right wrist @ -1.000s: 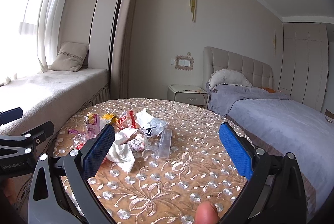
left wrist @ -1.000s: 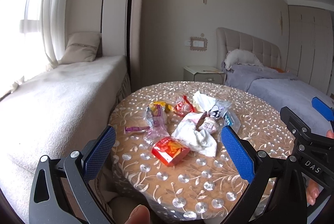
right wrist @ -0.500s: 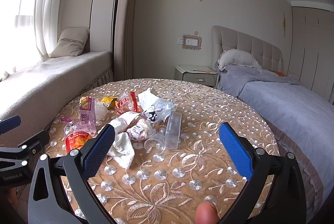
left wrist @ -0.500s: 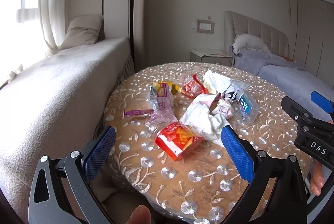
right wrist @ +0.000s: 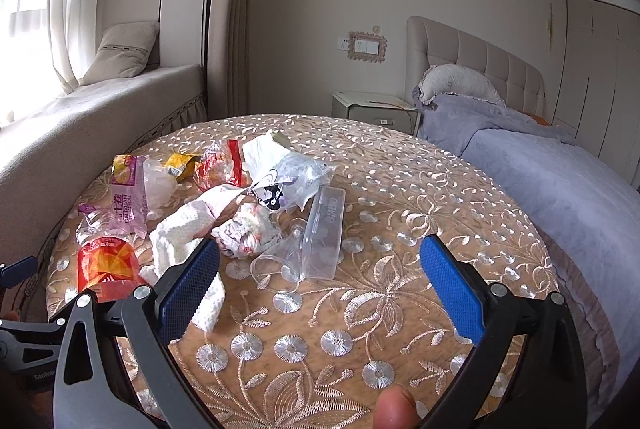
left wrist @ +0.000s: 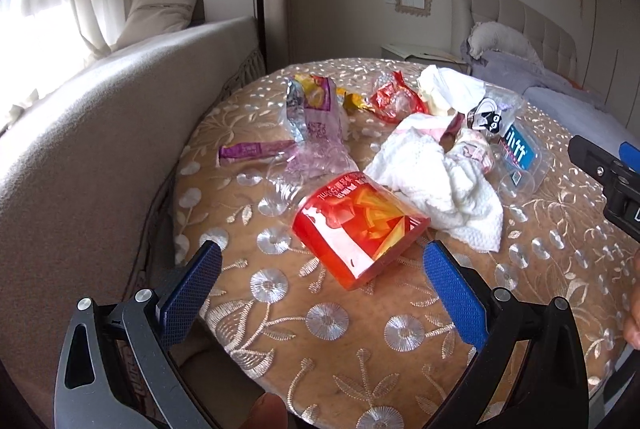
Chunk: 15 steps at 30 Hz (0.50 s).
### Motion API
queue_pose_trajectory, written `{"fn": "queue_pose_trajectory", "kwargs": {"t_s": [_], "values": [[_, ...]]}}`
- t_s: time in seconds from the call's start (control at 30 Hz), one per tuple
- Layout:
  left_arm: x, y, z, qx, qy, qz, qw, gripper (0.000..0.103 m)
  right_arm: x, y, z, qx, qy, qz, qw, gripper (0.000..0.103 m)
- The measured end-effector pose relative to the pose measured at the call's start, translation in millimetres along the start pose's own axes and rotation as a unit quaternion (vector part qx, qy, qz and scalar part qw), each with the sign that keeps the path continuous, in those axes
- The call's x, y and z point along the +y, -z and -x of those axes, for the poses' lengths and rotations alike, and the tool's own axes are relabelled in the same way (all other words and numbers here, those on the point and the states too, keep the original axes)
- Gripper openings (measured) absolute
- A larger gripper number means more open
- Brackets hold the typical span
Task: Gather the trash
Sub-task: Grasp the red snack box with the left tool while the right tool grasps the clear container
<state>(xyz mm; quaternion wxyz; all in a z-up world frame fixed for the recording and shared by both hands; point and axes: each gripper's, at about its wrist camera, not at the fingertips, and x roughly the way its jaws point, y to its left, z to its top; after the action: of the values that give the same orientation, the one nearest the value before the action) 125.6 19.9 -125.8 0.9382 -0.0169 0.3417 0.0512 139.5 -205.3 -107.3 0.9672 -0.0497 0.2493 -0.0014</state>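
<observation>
Trash lies in a heap on a round table with an embroidered tan cloth (left wrist: 320, 325). In the left wrist view a red-orange packet (left wrist: 356, 225) lies nearest, with a crumpled white tissue (left wrist: 436, 177), a purple-clear wrapper (left wrist: 316, 117), a red wrapper (left wrist: 396, 101) and a clear plastic box (left wrist: 520, 157) behind. My left gripper (left wrist: 320, 269) is open and empty, just short of the red-orange packet. My right gripper (right wrist: 320, 261) is open and empty, near the clear box (right wrist: 326, 229) and a clear plastic cup (right wrist: 280, 261). The red-orange packet also shows in the right wrist view (right wrist: 106, 265).
A cushioned window bench (left wrist: 100, 117) runs along the table's left. A bed with a lilac cover (right wrist: 540, 181) stands to the right, a nightstand (right wrist: 372, 109) behind the table. The right gripper's body shows at the right edge of the left wrist view (left wrist: 612, 177).
Both grippers have moved forward and down toward the table; the trash looms larger. Both stay open and empty.
</observation>
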Motion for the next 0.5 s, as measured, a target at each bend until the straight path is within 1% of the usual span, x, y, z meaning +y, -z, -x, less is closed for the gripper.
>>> {"fn": "queue_pose_trajectory", "kwargs": {"t_s": [0.07,0.13,0.17,0.2,0.23,0.27,0.3,0.33,0.4,0.47,0.5], "values": [[-4,-2,-6,0.002,-0.003,-0.002,1.0000,0.099,-2,0,-7,0.007,-0.002,-0.005,1.000,0.100],[-8,-3,-15,0.012,-0.020,-0.012,0.9997,0.099,-4,-1,-11,0.011,-0.003,-0.011,1.000,0.100],[-8,-4,-21,0.020,-0.029,-0.010,0.9993,0.099,-5,-2,-13,0.011,-0.004,-0.012,1.000,0.100],[-5,-4,-25,0.028,-0.030,-0.001,0.9992,0.098,-6,-3,-14,0.012,-0.004,-0.012,1.000,0.100],[-1,-3,-30,0.037,-0.026,0.009,0.9989,0.096,-6,-4,-17,0.011,-0.002,-0.012,1.000,0.100],[2,-3,-35,0.045,-0.022,0.018,0.9986,0.088,-8,-5,-18,0.009,0.001,-0.011,1.000,0.100],[5,-3,-39,0.049,-0.019,0.026,0.9983,0.083,-9,-5,-19,0.008,0.003,-0.010,1.000,0.100],[6,-4,-42,0.052,-0.019,0.028,0.9981,0.076,-10,-6,-21,0.009,0.004,-0.008,1.000,0.100],[8,-6,-47,0.047,-0.017,0.030,0.9983,0.069,-11,-7,-26,0.011,0.007,-0.005,1.000,0.100],[6,-11,-50,0.042,-0.016,0.018,0.9988,0.057,-12,-8,-30,0.015,0.005,-0.002,1.000,0.100],[3,-13,-53,0.039,-0.017,0.013,0.9990,0.055,-11,-8,-33,0.016,0.005,0.000,1.000,0.100]]}}
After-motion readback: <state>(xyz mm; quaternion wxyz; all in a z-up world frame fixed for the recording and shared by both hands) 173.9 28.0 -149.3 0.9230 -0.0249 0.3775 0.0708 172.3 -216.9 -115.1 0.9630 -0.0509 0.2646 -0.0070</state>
